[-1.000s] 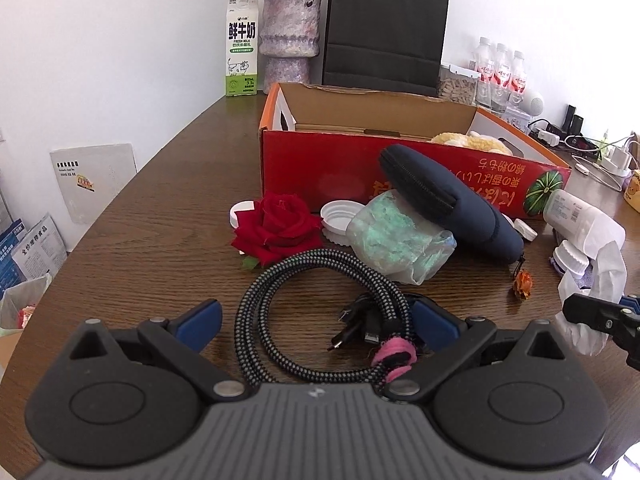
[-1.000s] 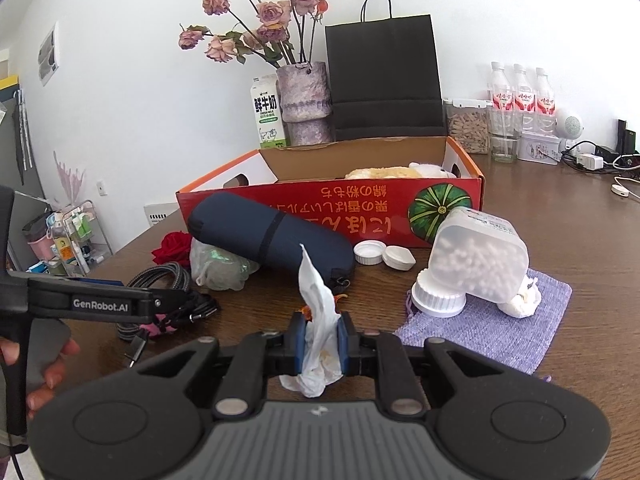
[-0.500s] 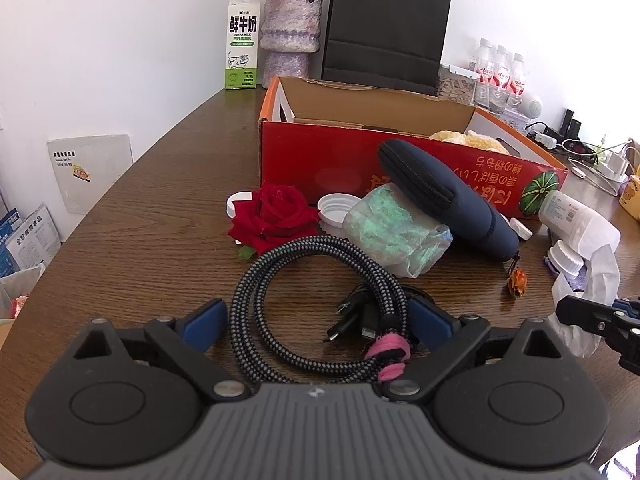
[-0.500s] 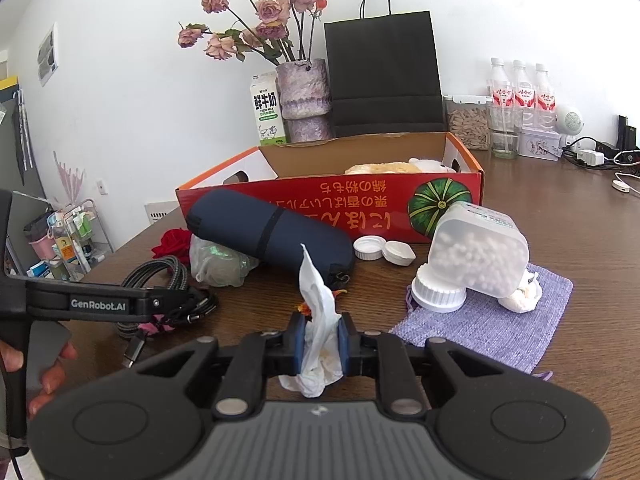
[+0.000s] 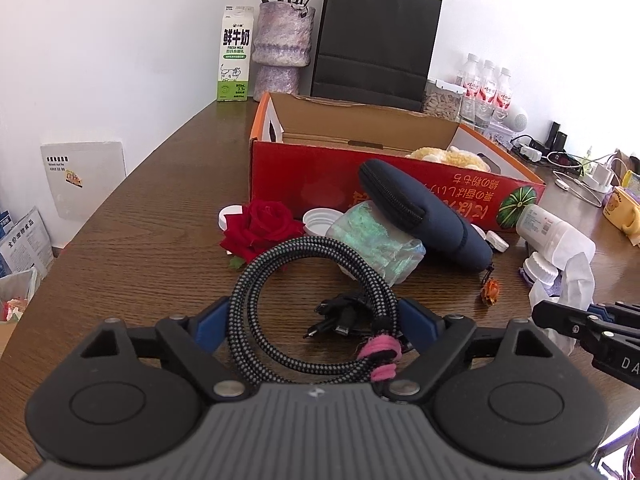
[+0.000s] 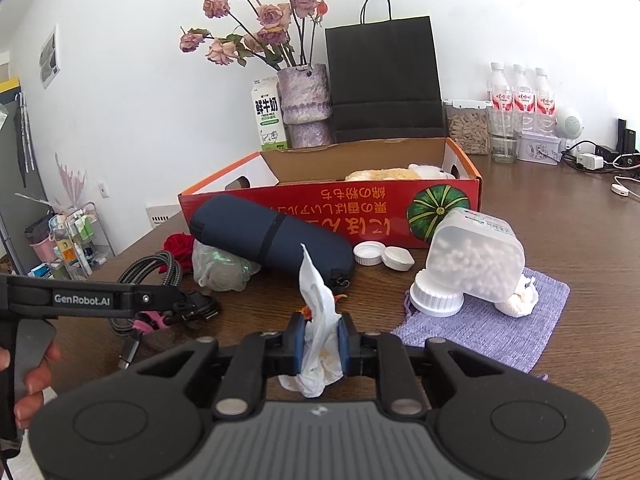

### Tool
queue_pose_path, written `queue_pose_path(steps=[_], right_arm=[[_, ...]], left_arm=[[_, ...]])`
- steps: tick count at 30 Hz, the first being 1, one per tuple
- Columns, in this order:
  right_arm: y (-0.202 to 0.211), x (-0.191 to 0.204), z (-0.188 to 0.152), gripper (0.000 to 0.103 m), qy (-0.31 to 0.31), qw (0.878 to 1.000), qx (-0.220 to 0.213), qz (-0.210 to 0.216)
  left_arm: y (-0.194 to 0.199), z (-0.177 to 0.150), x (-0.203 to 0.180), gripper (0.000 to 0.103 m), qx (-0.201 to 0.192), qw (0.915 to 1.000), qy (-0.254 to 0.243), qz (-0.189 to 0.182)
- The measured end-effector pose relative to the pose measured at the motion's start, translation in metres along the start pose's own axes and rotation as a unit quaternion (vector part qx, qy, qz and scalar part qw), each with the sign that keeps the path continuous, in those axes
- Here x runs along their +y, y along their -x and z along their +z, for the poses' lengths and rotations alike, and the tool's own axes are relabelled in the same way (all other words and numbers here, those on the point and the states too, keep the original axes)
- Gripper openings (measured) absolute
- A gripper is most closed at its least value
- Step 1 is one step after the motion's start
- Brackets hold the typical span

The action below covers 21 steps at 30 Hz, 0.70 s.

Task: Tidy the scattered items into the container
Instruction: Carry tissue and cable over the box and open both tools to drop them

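Note:
A red cardboard box [image 5: 320, 176] [image 6: 360, 216] stands open on the wooden table with a plush toy inside. My left gripper [image 5: 312, 320] is wide open around a coiled braided cable [image 5: 280, 280] [image 6: 156, 268] that lies on the table between the blue pads. My right gripper [image 6: 320, 340] is shut on a crumpled white tissue [image 6: 318, 312] [image 5: 576, 280], held above the table. In front of the box lie a navy pouch [image 5: 420, 208] [image 6: 264, 236], a red rose [image 5: 260, 228], a greenish plastic bag [image 5: 376, 244] and white lids [image 6: 380, 256].
A tipped white jar [image 6: 472, 260] rests on a purple cloth [image 6: 480, 332] at the right. A milk carton [image 5: 236, 56], a vase [image 5: 282, 44], a black paper bag [image 5: 376, 40] and water bottles [image 6: 520, 96] stand behind the box. A small orange dried flower [image 5: 491, 291] lies near the pouch.
My left gripper has risen and tilted a little, so the cable sits deeper between its fingers. My right gripper has edged slightly forward with the tissue.

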State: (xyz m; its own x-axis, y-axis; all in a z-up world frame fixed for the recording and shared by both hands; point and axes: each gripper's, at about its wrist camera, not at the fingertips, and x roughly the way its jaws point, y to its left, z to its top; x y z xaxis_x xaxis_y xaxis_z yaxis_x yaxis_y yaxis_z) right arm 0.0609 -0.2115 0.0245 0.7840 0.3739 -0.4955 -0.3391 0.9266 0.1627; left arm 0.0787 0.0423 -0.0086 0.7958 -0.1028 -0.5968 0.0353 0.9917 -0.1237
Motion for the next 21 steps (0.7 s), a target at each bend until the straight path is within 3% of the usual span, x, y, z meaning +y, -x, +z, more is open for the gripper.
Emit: queue_pose_path(steps=[11,21], right_arm=[[0.009,0.001,0.009,0.016,0.006,1.0,-0.018,0.002],[0.01,0.005,0.04,0.016,0.019,0.998,-0.057,0.004]], left_arm=[[0.027,0.017,-0.004,0.088,-0.044,0.999,0.002,-0.008],[0.042,0.052,-0.013,0.089,-0.1,0.9948,0.006,-0.018]])
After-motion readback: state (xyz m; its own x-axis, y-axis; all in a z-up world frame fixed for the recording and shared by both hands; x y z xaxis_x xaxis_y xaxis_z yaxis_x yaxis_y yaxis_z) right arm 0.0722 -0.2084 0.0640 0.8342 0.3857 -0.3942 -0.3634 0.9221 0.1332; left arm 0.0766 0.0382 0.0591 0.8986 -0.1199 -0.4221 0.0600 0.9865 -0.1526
